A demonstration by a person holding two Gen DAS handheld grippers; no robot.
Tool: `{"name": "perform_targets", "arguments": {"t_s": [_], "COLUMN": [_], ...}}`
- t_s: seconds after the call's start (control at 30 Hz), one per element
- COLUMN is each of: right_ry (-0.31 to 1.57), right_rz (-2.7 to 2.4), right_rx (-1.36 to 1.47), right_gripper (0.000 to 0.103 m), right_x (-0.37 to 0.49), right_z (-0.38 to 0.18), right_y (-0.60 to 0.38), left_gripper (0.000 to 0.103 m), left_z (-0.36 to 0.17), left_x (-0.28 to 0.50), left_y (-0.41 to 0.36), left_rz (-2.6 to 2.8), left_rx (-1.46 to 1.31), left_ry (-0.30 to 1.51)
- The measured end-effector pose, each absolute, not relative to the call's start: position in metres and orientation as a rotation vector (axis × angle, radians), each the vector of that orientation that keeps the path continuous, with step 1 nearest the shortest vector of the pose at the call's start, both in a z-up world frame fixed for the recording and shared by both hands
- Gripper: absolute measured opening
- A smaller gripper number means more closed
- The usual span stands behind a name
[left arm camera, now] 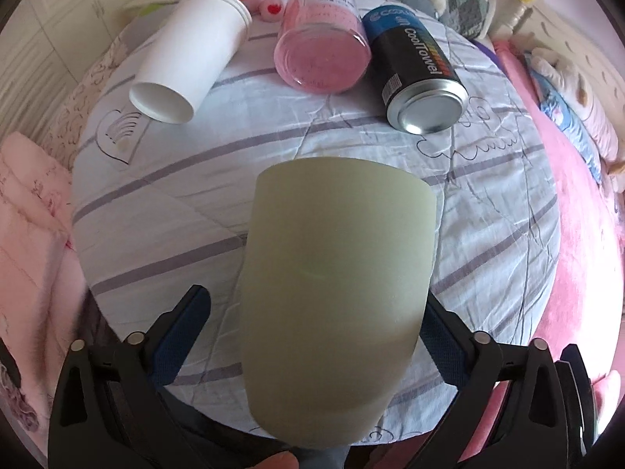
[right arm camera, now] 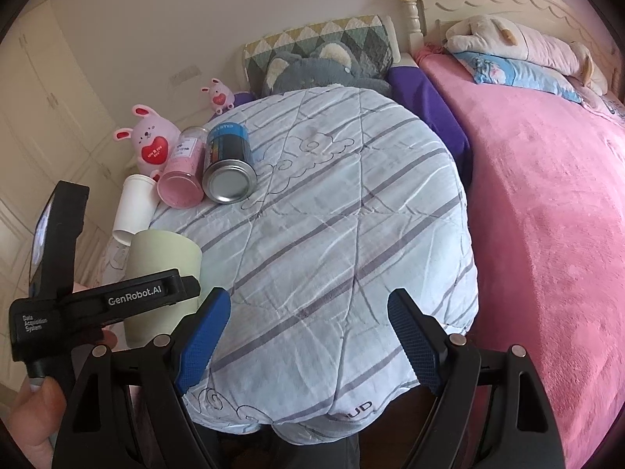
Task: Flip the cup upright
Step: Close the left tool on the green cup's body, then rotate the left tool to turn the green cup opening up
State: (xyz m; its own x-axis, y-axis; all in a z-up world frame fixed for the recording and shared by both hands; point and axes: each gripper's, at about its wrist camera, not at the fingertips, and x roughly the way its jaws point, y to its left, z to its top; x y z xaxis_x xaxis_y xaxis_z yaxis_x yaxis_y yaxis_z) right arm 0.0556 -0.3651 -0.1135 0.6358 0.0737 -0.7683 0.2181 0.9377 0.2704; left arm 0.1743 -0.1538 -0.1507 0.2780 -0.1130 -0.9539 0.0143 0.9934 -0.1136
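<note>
A pale green cup [left arm camera: 332, 285] stands between the fingers of my left gripper [left arm camera: 312, 336], above the striped quilt. Its wider end is toward the camera and its far end points away. The left jaws stand wide; the right pad [left arm camera: 441, 348] is against the cup wall, and a gap shows at the left pad [left arm camera: 183, 336]. In the right wrist view the cup [right arm camera: 164, 269] is at the left, with the left gripper's body [right arm camera: 117, 301] across it. My right gripper [right arm camera: 308, 336] is open and empty over the quilt's near edge.
A white paper cup [left arm camera: 187, 58], a pink jar [left arm camera: 324, 39] and a black Cool Towel can [left arm camera: 418, 70] lie on their sides at the far end of the quilt [left arm camera: 488, 234]. Plush toys [right arm camera: 152, 148] and pillows sit behind. A pink blanket [right arm camera: 547, 234] covers the bed to the right.
</note>
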Motion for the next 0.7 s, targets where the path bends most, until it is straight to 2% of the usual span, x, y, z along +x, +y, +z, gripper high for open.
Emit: {"name": "perform_targets", "arguments": {"t_s": [0.17, 0.47, 0.7], "right_ry": [0.896, 0.895, 0.892], "right_rz": [-0.085, -0.105, -0.118], "right_rx": [0.363, 0.372, 0.371], "right_gripper": [0.084, 0.084, 0.084], "right_x": [0.061, 0.059, 0.052], "right_z": [-0.119, -0.119, -0.116], "right_y": [-0.367, -0.374, -0.373], "left_gripper": [0.079, 0.078, 0.078], "left_z": [-0.155, -0.146, -0.112], "left_x": [0.175, 0.172, 0.160], "left_y": [-0.160, -0.162, -0.151], "left_rz": [-0.133, -0.177, -0.141], "left_rx": [-0.068, -0.009, 0.075], "left_ry": [1.293, 1.215, 0.883]}}
